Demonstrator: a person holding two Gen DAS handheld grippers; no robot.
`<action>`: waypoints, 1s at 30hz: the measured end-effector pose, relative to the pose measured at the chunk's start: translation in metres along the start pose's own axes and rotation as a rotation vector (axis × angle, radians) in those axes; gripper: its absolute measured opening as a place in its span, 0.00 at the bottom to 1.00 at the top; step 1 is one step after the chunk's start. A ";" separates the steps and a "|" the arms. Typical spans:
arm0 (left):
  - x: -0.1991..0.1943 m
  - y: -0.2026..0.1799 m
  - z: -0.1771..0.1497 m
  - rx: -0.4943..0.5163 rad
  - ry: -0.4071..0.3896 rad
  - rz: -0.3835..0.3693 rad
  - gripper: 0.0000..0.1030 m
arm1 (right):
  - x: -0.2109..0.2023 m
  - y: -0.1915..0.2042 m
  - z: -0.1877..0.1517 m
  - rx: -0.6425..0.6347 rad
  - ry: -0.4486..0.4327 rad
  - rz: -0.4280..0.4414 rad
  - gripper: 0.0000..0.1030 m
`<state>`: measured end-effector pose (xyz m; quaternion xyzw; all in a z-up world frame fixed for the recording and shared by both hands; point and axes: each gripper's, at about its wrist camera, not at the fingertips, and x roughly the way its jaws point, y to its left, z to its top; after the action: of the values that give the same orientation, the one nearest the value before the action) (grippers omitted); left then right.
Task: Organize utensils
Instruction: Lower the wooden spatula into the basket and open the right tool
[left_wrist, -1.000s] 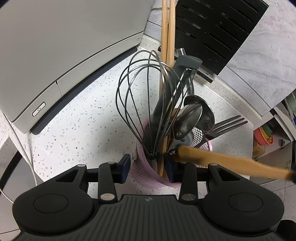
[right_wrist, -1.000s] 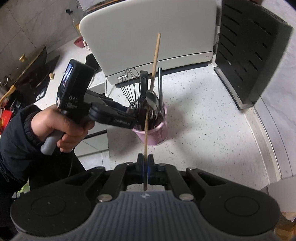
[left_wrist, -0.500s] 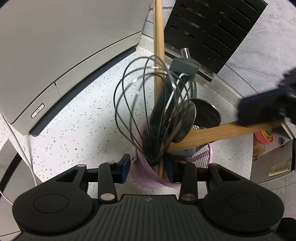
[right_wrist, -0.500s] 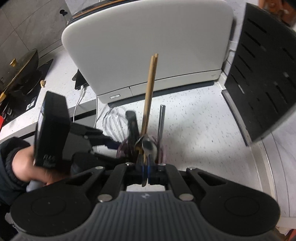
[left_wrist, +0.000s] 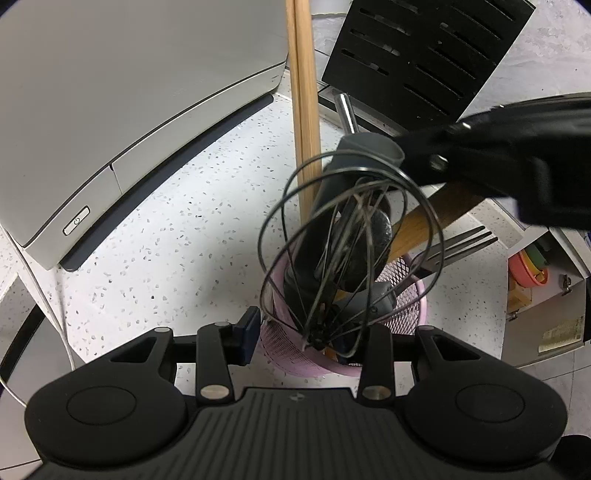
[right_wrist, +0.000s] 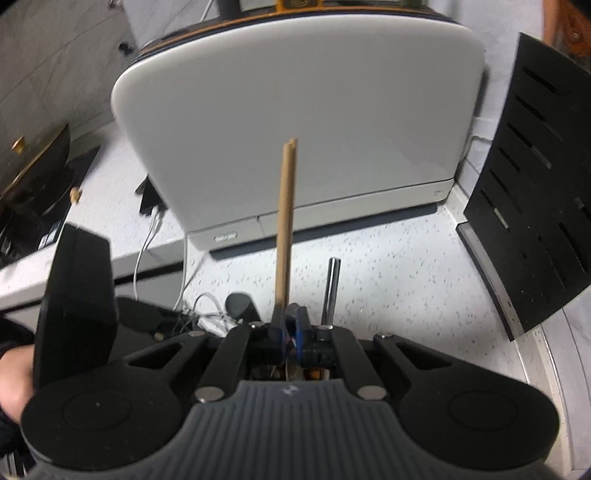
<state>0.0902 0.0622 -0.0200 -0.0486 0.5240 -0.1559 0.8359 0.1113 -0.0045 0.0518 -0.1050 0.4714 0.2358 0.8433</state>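
Utensils stand packed in a pink mesh holder (left_wrist: 406, 306) on the speckled tabletop (left_wrist: 177, 258), near its back edge in front of a white appliance (left_wrist: 129, 92): a wire whisk (left_wrist: 332, 240), a grey-handled tool (left_wrist: 365, 155), a dark spoon (left_wrist: 380, 229), a fork (left_wrist: 461, 243), a steel handle (right_wrist: 330, 288) and upright wooden chopsticks (right_wrist: 286, 221). The left gripper (left_wrist: 306, 336) is clamped on the holder's near rim. The right gripper (right_wrist: 290, 325) hangs just above the holder, jaws nearly together on a wooden handle (left_wrist: 432, 218) that slants into it, though whether its pads press the handle cannot be told
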 end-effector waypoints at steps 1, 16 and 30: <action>0.000 -0.001 0.000 -0.001 -0.001 0.002 0.43 | 0.001 0.000 0.000 0.008 -0.009 -0.002 0.03; -0.003 0.002 -0.001 -0.005 -0.001 -0.009 0.43 | -0.036 -0.002 -0.045 0.065 -0.185 -0.034 0.21; -0.003 0.002 0.000 -0.010 -0.005 -0.007 0.43 | -0.045 0.006 -0.053 0.032 -0.262 -0.016 0.00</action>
<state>0.0893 0.0651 -0.0185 -0.0549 0.5226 -0.1558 0.8364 0.0491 -0.0341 0.0623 -0.0635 0.3603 0.2330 0.9011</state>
